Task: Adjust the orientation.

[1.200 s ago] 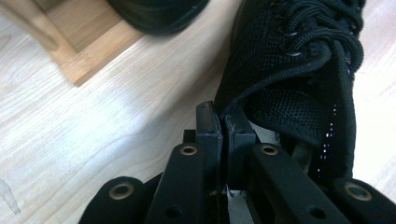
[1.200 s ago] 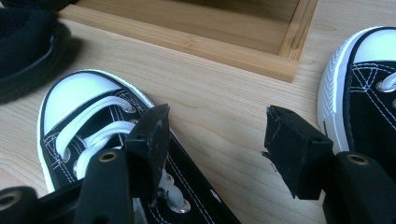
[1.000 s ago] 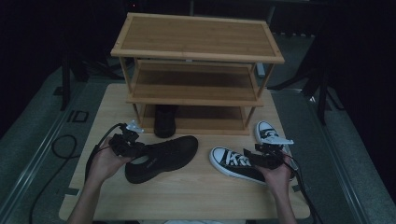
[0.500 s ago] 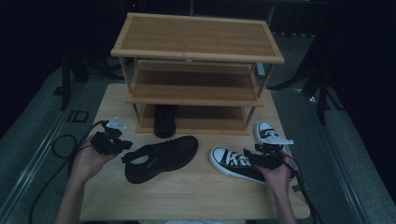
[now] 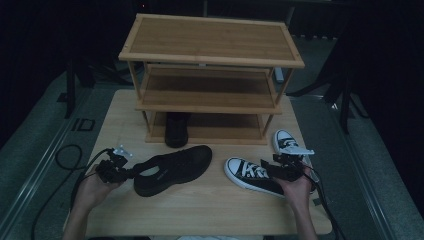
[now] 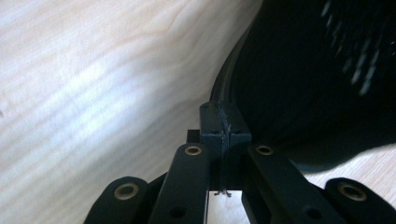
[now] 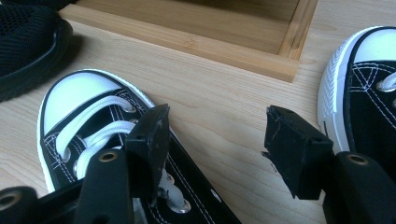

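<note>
The left tongs (image 5: 131,172) have just been snapped shut on the heel rim of the black shoe (image 5: 175,165) near the bench's (image 5: 200,215) front-left edge, probably for shelving on the rack (image 5: 210,100), while the right tongs (image 7: 215,149) are held open beside the sneaker (image 5: 250,175).

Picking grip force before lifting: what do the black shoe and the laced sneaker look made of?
Black shoe: matte black mesh-like fabric upper, going by its woven texture, over a smooth, probably rubber sole edge. Laced sneaker: black canvas-looking upper with white stitching, glossy white toe cap, likely rubber, and white fabric laces.
</note>
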Demonstrator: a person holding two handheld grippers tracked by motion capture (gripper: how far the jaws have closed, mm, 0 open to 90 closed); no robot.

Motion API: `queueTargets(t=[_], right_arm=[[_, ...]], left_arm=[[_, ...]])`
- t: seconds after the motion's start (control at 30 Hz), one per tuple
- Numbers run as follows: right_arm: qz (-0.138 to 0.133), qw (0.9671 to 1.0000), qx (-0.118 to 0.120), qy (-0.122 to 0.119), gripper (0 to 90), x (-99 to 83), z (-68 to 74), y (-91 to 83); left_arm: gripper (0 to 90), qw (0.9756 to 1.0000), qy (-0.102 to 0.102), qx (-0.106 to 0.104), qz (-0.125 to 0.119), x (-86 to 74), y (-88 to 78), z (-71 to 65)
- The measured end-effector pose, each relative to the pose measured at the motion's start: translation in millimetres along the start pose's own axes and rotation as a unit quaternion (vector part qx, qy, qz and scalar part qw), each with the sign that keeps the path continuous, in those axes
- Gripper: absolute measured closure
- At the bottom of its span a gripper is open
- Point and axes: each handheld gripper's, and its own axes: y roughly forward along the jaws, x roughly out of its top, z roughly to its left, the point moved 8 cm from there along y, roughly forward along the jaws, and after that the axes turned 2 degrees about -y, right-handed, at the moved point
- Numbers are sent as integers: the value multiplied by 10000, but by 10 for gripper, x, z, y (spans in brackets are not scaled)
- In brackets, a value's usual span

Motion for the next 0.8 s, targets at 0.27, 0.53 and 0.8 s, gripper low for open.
queueTargets(t=[0.27,0.53,0.8], right_arm=[[4,10000,-7,2,403,2,-1,3],[6,10000,-2,2,402,3,-2,4],[12,10000,-13,5,402,4,-1,5]], left_arm=[[898,10000,-41,41,37,-165,37,-37],[899,9999,-82,136,-34,-224,37,-73],[900,9996,-177,167,-155,-241,42,-101]])
